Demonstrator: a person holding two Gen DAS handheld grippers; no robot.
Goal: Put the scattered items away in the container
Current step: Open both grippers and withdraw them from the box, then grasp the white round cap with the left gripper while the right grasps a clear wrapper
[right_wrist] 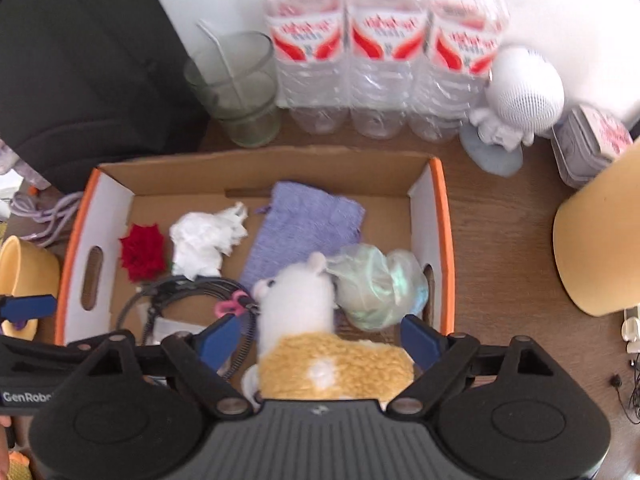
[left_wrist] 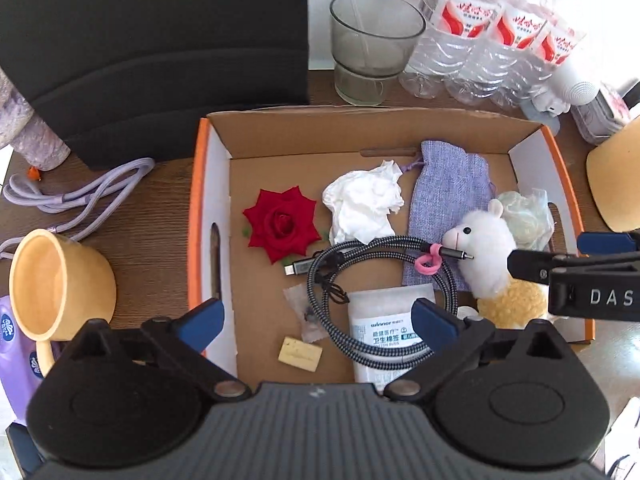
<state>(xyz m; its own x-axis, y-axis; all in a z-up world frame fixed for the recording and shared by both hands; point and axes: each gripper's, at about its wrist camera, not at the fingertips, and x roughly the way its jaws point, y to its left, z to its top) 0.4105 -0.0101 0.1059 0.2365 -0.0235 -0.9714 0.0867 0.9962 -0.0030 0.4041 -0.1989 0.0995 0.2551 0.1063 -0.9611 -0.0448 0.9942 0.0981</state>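
An open cardboard box (left_wrist: 216, 200) with orange rim holds a red rose (left_wrist: 282, 224), crumpled white tissue (left_wrist: 362, 202), a purple cloth pouch (left_wrist: 450, 196), a braided cable (left_wrist: 384, 264), a cotton-swab packet (left_wrist: 380, 320), a plush alpaca (left_wrist: 486, 258) and a crumpled plastic bag (left_wrist: 526, 216). My left gripper (left_wrist: 320, 322) is open and empty above the box's near edge. My right gripper (right_wrist: 320, 338) is open, its fingers apart either side of the alpaca (right_wrist: 320, 332), which lies in the box (right_wrist: 442, 216) beside the bag (right_wrist: 378, 286).
A yellow cup (left_wrist: 52, 284) and purple cord (left_wrist: 80, 196) lie left of the box. A glass (left_wrist: 372, 48), water bottles (left_wrist: 492, 36), a black case (left_wrist: 152, 48) stand behind. A yellow cylinder (right_wrist: 600, 236) and white figurine (right_wrist: 516, 100) stand right.
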